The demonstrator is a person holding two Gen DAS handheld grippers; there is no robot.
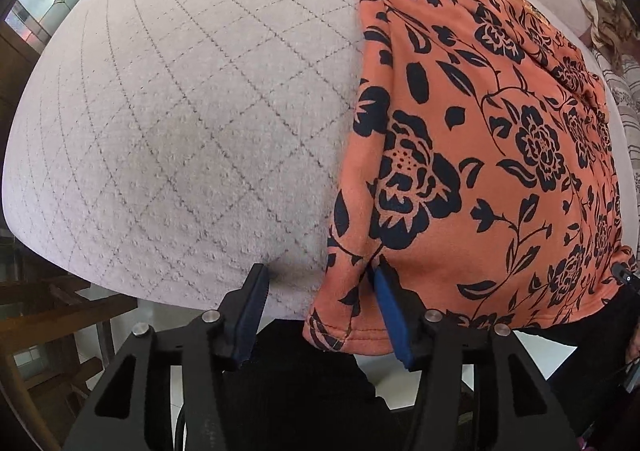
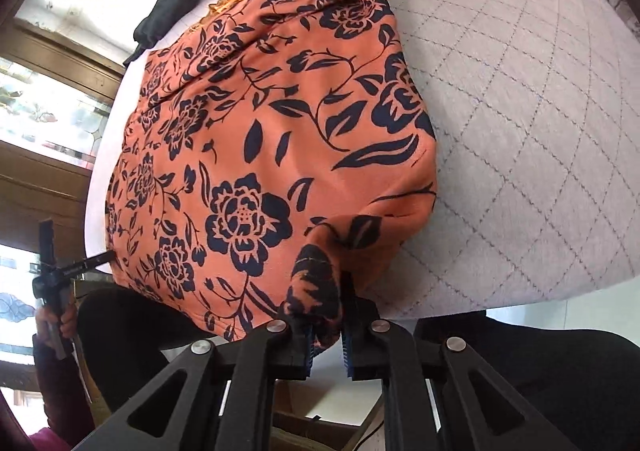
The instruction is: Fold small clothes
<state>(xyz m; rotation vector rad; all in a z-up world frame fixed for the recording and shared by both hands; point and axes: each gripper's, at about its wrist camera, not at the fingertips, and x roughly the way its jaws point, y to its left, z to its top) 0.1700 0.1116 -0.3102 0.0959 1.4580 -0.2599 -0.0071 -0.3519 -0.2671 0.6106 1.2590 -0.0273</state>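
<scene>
Quilted bed (image 1: 168, 99), right tongs (image 2: 326, 331) pinching floral garment (image 2: 260, 155)

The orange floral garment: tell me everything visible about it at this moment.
The orange floral garment is soft knit-looking fabric printed with dark navy roses, leaves and vines, with a stitched hem at the near edge. It lies spread on the quilted grey bed cover, near edge hanging over the side, yellowish trim at the far end. The right gripper is shut on a bunched near corner. The left gripper is open at the other near corner, one blue pad under the fabric edge, the other on bare cover.
</scene>
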